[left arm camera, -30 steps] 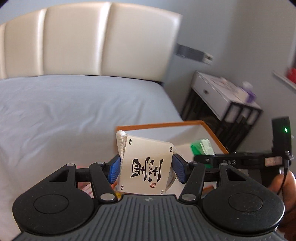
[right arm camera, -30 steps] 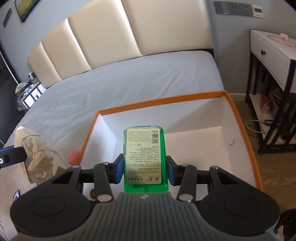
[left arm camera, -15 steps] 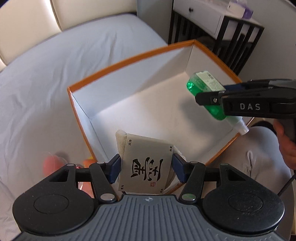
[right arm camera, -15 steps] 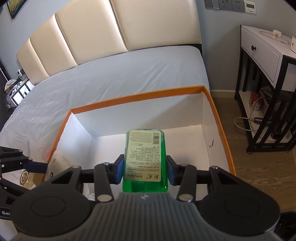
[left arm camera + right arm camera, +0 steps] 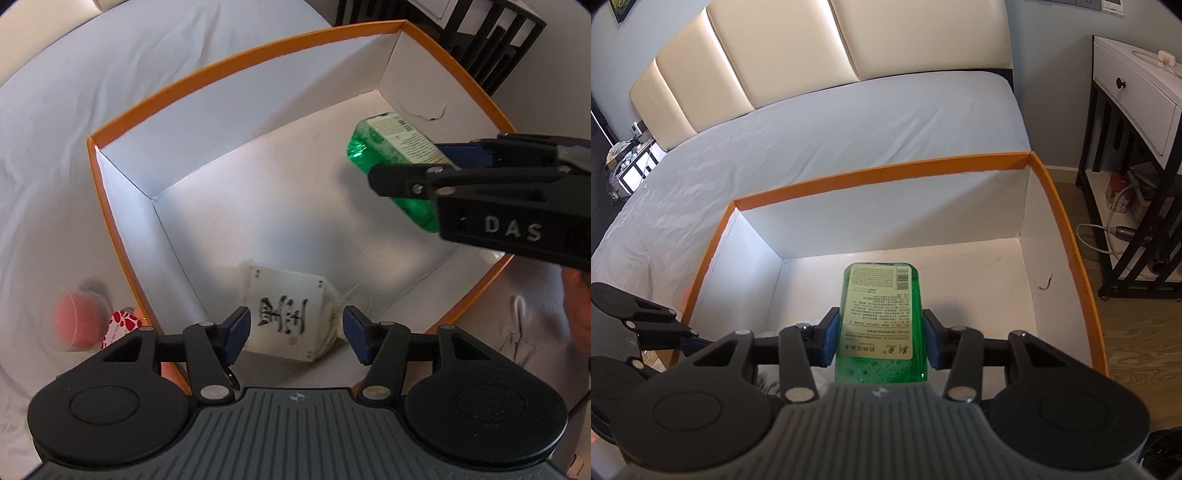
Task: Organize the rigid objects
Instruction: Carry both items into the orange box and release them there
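An orange-rimmed white box (image 5: 110, 221) sits on the bed; it also shows in the right wrist view (image 5: 871, 177). My left gripper (image 5: 295, 332) is open above the box's near corner. A cream pouch with black characters (image 5: 288, 317) lies on the box floor below and between its fingers, apart from the pads. My right gripper (image 5: 881, 338) is shut on a green bottle with a white label (image 5: 881, 317) and holds it over the box interior. The bottle also shows in the left wrist view (image 5: 391, 155).
A pink round object (image 5: 75, 321) and a red-patterned item (image 5: 122, 323) lie on the bed left of the box. A white nightstand with black frame (image 5: 1134, 110) stands at the right. The cream headboard (image 5: 812, 55) is behind.
My left gripper has tilted down over the box, opened and let go of the cream pouch, which now lies on the box floor. My right gripper has lowered the green bottle into the box.
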A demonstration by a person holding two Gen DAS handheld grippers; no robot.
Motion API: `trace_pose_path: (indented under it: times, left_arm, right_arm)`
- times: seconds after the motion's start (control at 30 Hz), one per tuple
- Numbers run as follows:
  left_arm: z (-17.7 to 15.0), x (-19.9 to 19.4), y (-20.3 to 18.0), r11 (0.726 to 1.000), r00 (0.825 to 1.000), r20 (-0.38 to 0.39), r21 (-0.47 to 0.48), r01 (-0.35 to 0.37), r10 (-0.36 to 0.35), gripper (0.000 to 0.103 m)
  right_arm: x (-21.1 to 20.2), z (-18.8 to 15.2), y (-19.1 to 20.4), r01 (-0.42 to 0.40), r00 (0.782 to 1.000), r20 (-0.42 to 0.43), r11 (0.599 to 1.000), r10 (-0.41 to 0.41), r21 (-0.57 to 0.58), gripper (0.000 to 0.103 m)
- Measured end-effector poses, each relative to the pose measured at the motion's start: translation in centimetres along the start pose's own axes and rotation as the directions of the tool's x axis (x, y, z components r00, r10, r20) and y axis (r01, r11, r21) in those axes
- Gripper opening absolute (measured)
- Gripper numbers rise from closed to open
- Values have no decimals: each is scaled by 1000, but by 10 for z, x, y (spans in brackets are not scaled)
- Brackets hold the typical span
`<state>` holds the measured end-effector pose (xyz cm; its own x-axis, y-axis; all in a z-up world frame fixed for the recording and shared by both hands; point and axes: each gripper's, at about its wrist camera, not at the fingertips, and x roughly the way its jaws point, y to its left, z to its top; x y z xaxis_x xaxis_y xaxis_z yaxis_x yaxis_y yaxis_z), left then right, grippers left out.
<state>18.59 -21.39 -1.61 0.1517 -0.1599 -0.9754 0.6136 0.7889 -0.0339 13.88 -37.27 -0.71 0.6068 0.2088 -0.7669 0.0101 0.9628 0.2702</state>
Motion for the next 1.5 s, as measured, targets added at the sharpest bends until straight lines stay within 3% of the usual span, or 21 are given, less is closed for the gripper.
trace_pose_path:
  times: [0.1,0.2,0.27,0.37,0.47,0.53,0.67,0.87,0.97,1.17,1.27,1.3,1.4,1.5]
  left_arm:
    - [-3,-7,5,1000,999,37,-15,-8,8,74]
    - [-11,-28,17,998,988,150,-51,30,-22,74]
    - [-19,-46,29,992,964,263,-106,64,-34,73]
    - [-34,-67,52,966,916,400,-243,93,12,69]
    - [-45,-72,69,936,896,441,-335,109,54,60]
    - [-51,-66,75,924,903,425,-366,113,57,57]
    - [-60,-49,79,913,924,382,-376,159,-3,49]
    - [-71,-45,84,901,921,386,-382,208,-49,47]
    - [-70,-44,89,893,921,384,-389,227,-67,47]
    - [-69,-42,92,887,918,386,-389,248,-87,46]
    - [-69,-42,92,888,917,388,-383,254,-94,46]
    - [-69,-42,92,889,916,389,-383,253,-93,46]
    - [-70,-42,92,886,914,395,-384,260,-97,46]
    - [-72,-42,92,885,911,399,-384,264,-99,46]
  right_arm:
    - [5,0,3,1,1000,-11,1000,-1,-3,45]
    - [8,-1,5,4,1000,-19,1000,-4,-9,45]
    - [10,-1,6,13,1000,-27,1000,-14,-20,45]
    - [17,-2,11,25,998,-60,999,-28,-40,45]
    - [28,0,23,22,995,-99,996,-31,-90,45]
    - [36,3,35,15,992,-125,989,-33,-146,45]
    - [57,11,58,13,980,-190,964,-65,-265,45]
    - [89,14,72,35,948,-279,925,-151,-380,45]
    - [97,11,78,-20,935,-335,923,-119,-384,45]
    - [102,9,98,-118,931,-361,902,-45,-416,45]
    - [100,9,104,-262,892,-445,897,84,-355,46]
    - [100,6,107,-277,887,-452,890,93,-361,46]
    - [96,-2,121,-228,915,-404,855,24,-466,45]
    - [94,3,114,-211,918,-395,876,26,-433,45]
